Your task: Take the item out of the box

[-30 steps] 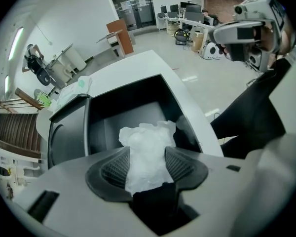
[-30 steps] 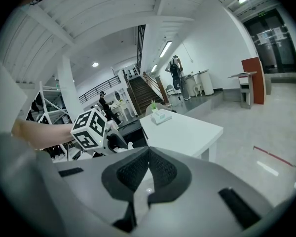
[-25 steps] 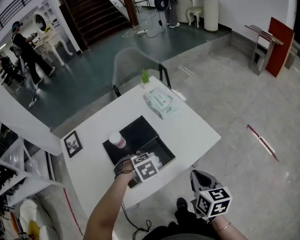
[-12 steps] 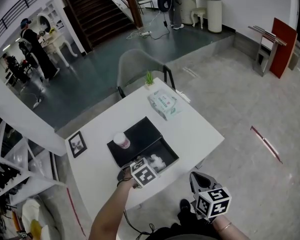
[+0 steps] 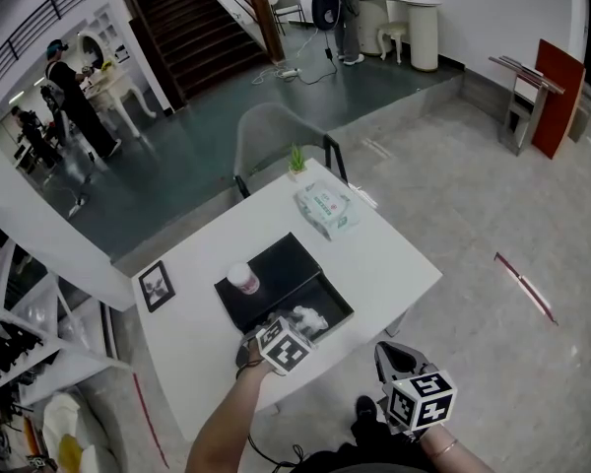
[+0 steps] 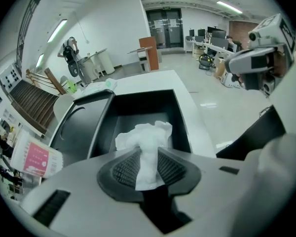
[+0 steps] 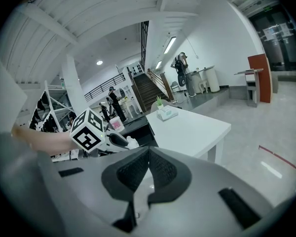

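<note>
A black box [image 5: 333,302] lies open on the white table [image 5: 394,259], its lid [image 5: 276,264] beside it. A crumpled white paper wad [image 6: 147,138] sticks up from inside the box [image 6: 138,102]. My left gripper [image 6: 148,166] reaches into the box from its near side, and its closing jaws pinch the wad's lower end between the pads. In the head view the wad [image 5: 310,317] shows just past the left gripper [image 5: 288,327]. My right gripper [image 5: 388,351] hangs off the table's near corner, shut and empty, looking toward the left one [image 7: 91,131].
A pink-labelled cup [image 5: 242,279] stands on the lid. Farther back on the table lie a wipes pack [image 5: 325,208], a small plant [image 5: 295,158] and a photo frame [image 5: 157,286]. A grey chair [image 5: 271,131] stands behind the table.
The left gripper has drawn back a little toward the table's near edge, and the white wad now shows beside it in the box. The right gripper has stayed where it was.
</note>
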A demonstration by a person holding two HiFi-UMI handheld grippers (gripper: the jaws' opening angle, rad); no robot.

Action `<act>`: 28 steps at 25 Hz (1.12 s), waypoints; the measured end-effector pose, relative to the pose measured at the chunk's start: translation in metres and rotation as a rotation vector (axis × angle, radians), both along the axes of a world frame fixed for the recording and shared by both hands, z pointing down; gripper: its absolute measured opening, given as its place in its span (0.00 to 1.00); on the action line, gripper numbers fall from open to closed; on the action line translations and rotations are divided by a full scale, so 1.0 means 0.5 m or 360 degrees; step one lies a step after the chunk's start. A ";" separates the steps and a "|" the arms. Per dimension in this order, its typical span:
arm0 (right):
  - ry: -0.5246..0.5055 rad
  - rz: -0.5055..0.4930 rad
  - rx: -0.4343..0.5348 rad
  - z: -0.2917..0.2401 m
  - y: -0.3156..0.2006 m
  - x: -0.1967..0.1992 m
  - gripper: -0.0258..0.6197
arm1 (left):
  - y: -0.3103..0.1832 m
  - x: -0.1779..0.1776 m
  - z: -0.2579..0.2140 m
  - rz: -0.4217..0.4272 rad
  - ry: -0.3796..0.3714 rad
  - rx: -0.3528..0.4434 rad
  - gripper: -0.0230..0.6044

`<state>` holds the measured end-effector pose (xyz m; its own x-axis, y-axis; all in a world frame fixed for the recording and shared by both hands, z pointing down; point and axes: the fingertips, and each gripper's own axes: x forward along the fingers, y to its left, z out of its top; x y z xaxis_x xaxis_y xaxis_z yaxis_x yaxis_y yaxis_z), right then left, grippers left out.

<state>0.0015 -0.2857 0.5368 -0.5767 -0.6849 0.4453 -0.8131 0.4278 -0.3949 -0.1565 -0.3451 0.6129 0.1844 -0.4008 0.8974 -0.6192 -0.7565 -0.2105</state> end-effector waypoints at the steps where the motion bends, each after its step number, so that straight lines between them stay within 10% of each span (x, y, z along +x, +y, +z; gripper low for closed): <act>1: 0.0000 -0.0003 0.0002 0.000 0.002 -0.002 0.04 | 0.000 0.000 -0.004 -0.0023 0.0019 0.0014 0.19; 28: 0.0001 -0.0035 0.0053 -0.025 0.047 -0.012 0.04 | 0.025 -0.014 -0.172 -0.0607 0.0521 0.0478 0.19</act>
<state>-0.0044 -0.2621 0.5243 -0.5916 -0.6865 0.4228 -0.8035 0.4586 -0.3797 -0.1634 -0.3324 0.5267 0.2257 -0.7215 0.6546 -0.9051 -0.4038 -0.1330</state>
